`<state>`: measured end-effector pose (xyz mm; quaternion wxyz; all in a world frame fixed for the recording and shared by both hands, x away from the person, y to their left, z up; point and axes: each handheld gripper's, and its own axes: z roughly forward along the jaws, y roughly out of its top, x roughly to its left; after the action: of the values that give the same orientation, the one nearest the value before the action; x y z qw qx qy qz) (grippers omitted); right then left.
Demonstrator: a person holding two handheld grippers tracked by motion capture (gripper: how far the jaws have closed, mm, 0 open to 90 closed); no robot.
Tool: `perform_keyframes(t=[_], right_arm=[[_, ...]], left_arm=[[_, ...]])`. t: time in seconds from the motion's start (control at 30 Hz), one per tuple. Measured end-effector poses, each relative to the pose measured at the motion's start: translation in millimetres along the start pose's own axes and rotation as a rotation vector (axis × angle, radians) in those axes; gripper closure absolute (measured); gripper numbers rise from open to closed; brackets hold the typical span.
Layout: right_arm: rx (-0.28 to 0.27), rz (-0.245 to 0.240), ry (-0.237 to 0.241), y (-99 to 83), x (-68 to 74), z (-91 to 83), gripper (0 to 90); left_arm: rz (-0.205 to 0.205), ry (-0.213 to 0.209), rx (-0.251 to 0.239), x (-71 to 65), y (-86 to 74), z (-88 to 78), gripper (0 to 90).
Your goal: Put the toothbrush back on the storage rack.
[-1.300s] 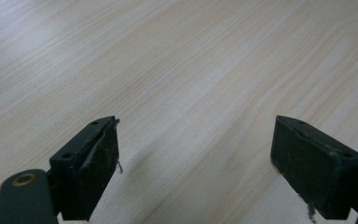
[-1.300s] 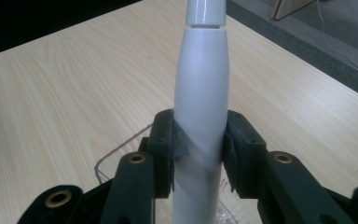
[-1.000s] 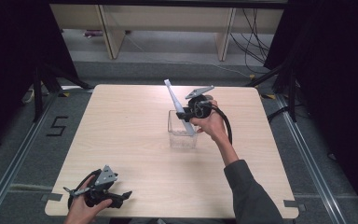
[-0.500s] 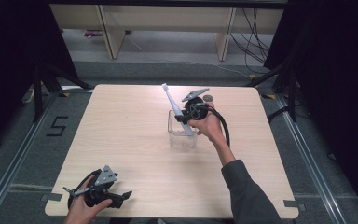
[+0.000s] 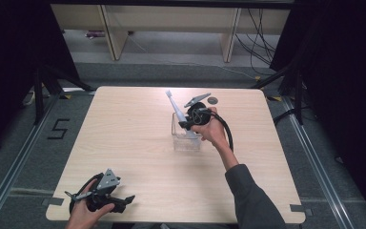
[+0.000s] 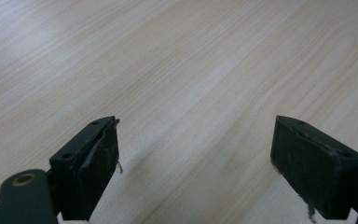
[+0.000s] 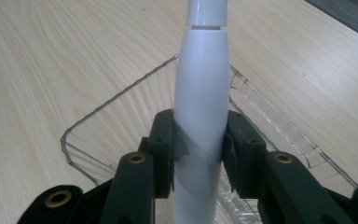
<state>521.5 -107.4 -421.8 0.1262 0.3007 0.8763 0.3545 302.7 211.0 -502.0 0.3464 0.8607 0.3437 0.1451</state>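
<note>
The white handle [image 7: 200, 116] runs off the right gripper view's top and bottom edges, and the small dark disc [image 5: 212, 100] is too small to identify.

Toothbrush [image 5: 176, 109] (tilted) over clear box [image 5: 187, 139]

- tabletop [image 5: 124, 133]: pale wood grain, smooth, soft sheen
- box [image 7: 98, 135]: clear glossy plastic
- toothbrush handle [image 7: 200, 107]: white, smooth, satin plastic
- right hand-held gripper [image 7: 199, 154]: matt black plastic, brass-coloured rivets
</note>
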Motion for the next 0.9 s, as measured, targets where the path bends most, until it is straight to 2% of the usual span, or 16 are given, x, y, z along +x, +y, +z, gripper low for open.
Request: perform_keyframes(t=[0.07, 0.1, 0.17, 0.27, 0.33, 0.4, 0.43, 0.6, 0.63, 0.77, 0.83, 0.87, 0.9], right_arm=[[0.023, 0.01, 0.014, 0.1, 0.2, 0.9, 66.9], [0.023, -0.012, 0.002, -0.1, -0.9, 1.8, 66.9], [0.039, -0.005, 0.01, -0.4, -0.2, 3.5, 66.9], [0.034, 0.015, 0.008, -1.3, 1.6, 6.4, 66.9], [0.061, 0.021, 0.01, -1.0, 2.6, 6.2, 66.9], [0.055, 0.0, 0.002, -1.3, 1.4, 8.4, 66.9], [0.068, 0.016, 0.006, -1.3, 2.6, 7.9, 66.9], [0.072, 0.003, 0.007, -0.9, 3.5, 11.3, 66.8], [0.083, -0.013, 0.009, -0.2, 2.3, 10.8, 66.8], [0.091, 0.009, 0.004, -0.3, 4.4, 11.7, 66.7], [0.081, -0.03, 0.005, -0.3, 2.0, 13.4, 66.7], [0.092, 0.004, 0.006, 0.4, 3.7, 12.8, 66.7], [0.089, -0.003, 0.009, 0.7, 2.8, 13.0, 66.6]], left_arm=[[-0.016, -0.014, -0.01, -1.5, -0.4, 0.9, 14.9], [-0.03, -0.022, -0.016, -2.5, -0.7, 1.4, 14.9], [-0.018, -0.004, -0.014, -1.4, -0.4, 1.0, 14.9], [-0.013, -0.001, -0.008, -1.0, -0.3, 0.8, 14.9], [-0.012, -0.001, -0.009, -1.0, -0.3, 0.8, 14.9], [-0.012, -0.001, -0.009, -0.9, -0.2, 0.6, 14.9], [-0.014, -0.001, -0.01, -1.2, -0.3, 0.8, 14.9], [-0.014, -0.001, -0.01, -1.2, -0.4, 0.9, 14.9], [-0.014, -0.001, -0.01, -1.3, -0.3, 0.8, 14.9], [-0.013, -0.002, -0.01, -1.2, -0.4, 1.0, 14.9], [-0.013, -0.002, -0.009, -1.2, -0.4, 1.0, 14.9], [-0.014, -0.002, -0.009, -1.2, -0.5, 1.0, 14.9], [-0.013, -0.002, -0.009, -1.2, -0.5, 0.9, 14.9]])
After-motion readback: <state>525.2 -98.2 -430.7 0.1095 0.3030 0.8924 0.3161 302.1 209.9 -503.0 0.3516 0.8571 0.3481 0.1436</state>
